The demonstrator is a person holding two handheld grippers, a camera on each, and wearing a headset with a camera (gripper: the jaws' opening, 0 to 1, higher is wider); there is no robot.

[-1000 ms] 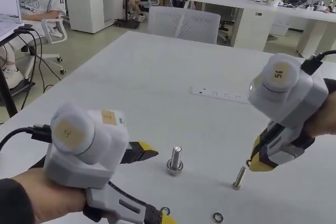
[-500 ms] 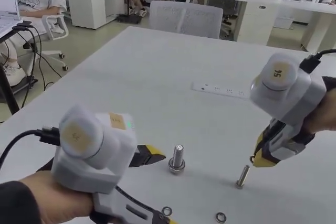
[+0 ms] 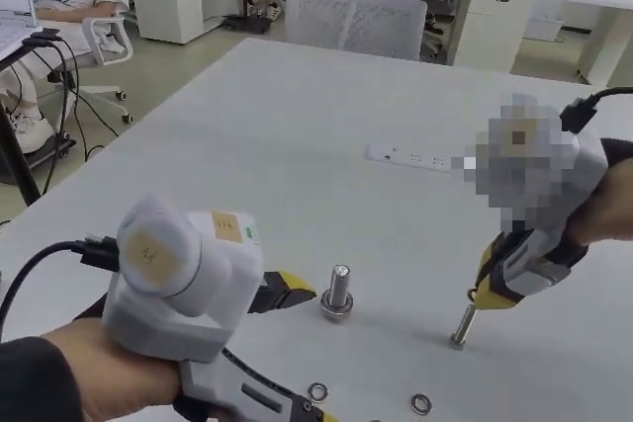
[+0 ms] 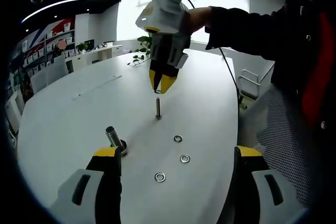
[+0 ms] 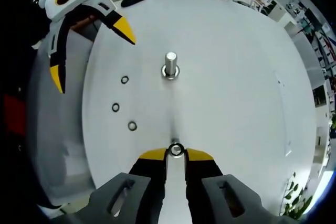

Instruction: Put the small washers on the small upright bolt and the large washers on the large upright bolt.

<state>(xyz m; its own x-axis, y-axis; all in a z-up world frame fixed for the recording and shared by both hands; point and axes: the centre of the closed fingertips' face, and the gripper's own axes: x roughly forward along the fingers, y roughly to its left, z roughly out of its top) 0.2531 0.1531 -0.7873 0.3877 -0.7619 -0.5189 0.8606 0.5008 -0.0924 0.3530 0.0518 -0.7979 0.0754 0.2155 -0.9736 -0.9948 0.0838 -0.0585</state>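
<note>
The right gripper (image 5: 176, 154) fingers grasp a small washer (image 5: 176, 149) just above the small bolt (image 3: 462, 327) (left gripper (image 4: 177, 153) stands released); center the hole, then lower straight.

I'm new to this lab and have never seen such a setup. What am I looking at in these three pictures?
There is no robot here. A person holds a two-jaw gripper in each hand at a white table. The head view comes from a camera in the person's headset, looking down at the work. Each round picture comes from a camera riding on one gripper, looking along its jaws.

On the table stand a large bolt and a small bolt. Three loose washers lie nearby, and a power strip lies farther back.

The left gripper is open and holds nothing. The right gripper hovers just above the small bolt, pinching a washer in its tips.
</note>
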